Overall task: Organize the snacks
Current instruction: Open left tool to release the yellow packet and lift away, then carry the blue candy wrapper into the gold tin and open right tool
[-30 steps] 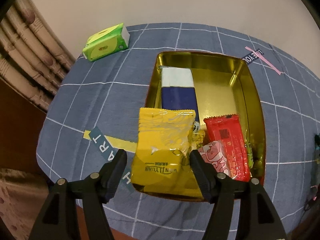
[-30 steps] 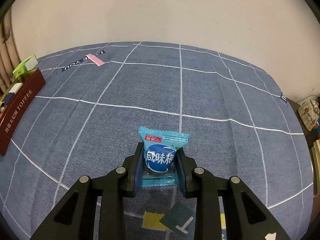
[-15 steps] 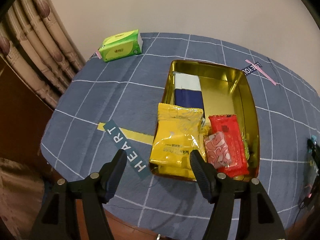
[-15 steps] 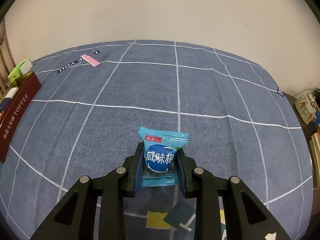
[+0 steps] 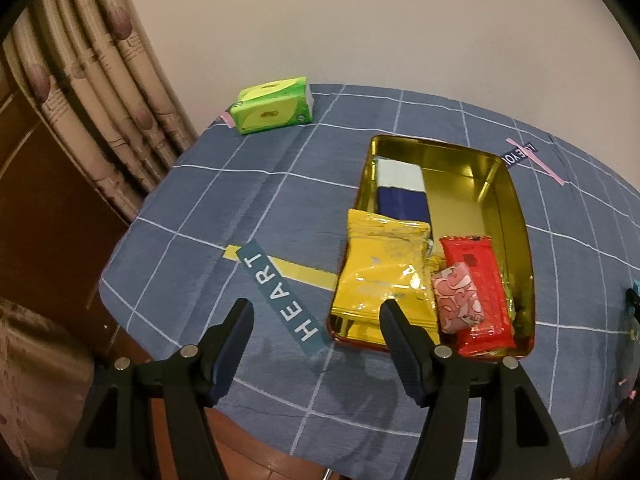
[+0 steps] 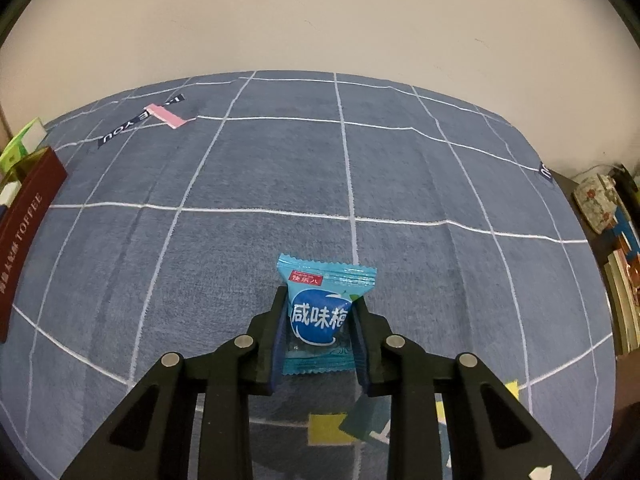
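Observation:
A gold tin [image 5: 516,208] sits on the blue checked tablecloth. It holds a yellow packet [image 5: 384,272], a red packet [image 5: 478,288], a small pink packet [image 5: 458,302] and a navy and white box [image 5: 402,192]. My left gripper [image 5: 316,320] is open and empty, above the table's near edge in front of the tin. My right gripper [image 6: 320,320] is shut on a blue candy packet [image 6: 320,312], held above the cloth. The tin's dark red side [image 6: 24,232] shows at the far left of the right wrist view.
A green tissue pack [image 5: 274,106] lies at the table's far left corner, near curtains [image 5: 92,92]. The cloth [image 6: 280,168] has a "HEART" label [image 5: 280,292]. Books and a box [image 6: 608,216] stand off the table's right side.
My left gripper has pulled back and up from the tin, leaving the yellow packet lying in it. My right gripper keeps hold of the blue packet and has shifted slightly.

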Available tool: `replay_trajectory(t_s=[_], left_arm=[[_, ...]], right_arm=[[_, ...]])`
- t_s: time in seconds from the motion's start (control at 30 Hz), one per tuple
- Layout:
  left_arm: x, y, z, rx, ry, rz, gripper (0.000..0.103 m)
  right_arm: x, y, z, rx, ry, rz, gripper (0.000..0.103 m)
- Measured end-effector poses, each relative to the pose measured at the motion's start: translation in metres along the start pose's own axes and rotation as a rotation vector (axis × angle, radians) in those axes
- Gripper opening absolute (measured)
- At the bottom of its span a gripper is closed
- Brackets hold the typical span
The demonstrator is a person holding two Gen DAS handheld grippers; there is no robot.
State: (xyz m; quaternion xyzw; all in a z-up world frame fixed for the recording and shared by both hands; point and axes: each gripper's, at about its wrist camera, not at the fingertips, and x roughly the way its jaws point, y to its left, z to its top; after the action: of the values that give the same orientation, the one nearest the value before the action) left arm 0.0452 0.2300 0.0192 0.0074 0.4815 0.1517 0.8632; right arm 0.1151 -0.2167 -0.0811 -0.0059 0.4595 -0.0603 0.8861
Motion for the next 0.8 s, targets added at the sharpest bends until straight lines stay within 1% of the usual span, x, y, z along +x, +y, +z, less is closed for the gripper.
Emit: replay_trajectory(t_s=[0.1, 0.17, 0.3, 0.43, 0.6, 0.8], left_arm=[[-0.001, 0.003, -0.004, -0.018, -0.013, 0.011, 0.067], [0.0, 0.004, -0.007, -0.027, -0.019, 0.019, 0.067], [0.003, 0.004, -0.012, -0.028, -0.024, 0.031, 0.067], [0.009, 0.008, -0.018, -0.037, -0.005, 0.021, 0.067], [0.01, 0.016, -0.022, -0.046, -0.005, 0.03, 0.067], [0.012, 0.022, -0.027, -0.034, -0.004, 0.035, 0.067]], right_arm=[[-0.009, 0.009, 0.002, 0.006, -0.006, 0.017, 0.025], [-0.017, 0.017, 0.005, 0.006, -0.008, 0.045, 0.025], [-0.034, 0.046, 0.011, -0.007, -0.013, 0.12, 0.025], [-0.051, 0.087, 0.014, -0.045, -0.017, 0.198, 0.025], [-0.068, 0.141, 0.017, -0.111, -0.015, 0.285, 0.025], [-0.089, 0.192, 0.019, -0.176, -0.022, 0.342, 0.025]])
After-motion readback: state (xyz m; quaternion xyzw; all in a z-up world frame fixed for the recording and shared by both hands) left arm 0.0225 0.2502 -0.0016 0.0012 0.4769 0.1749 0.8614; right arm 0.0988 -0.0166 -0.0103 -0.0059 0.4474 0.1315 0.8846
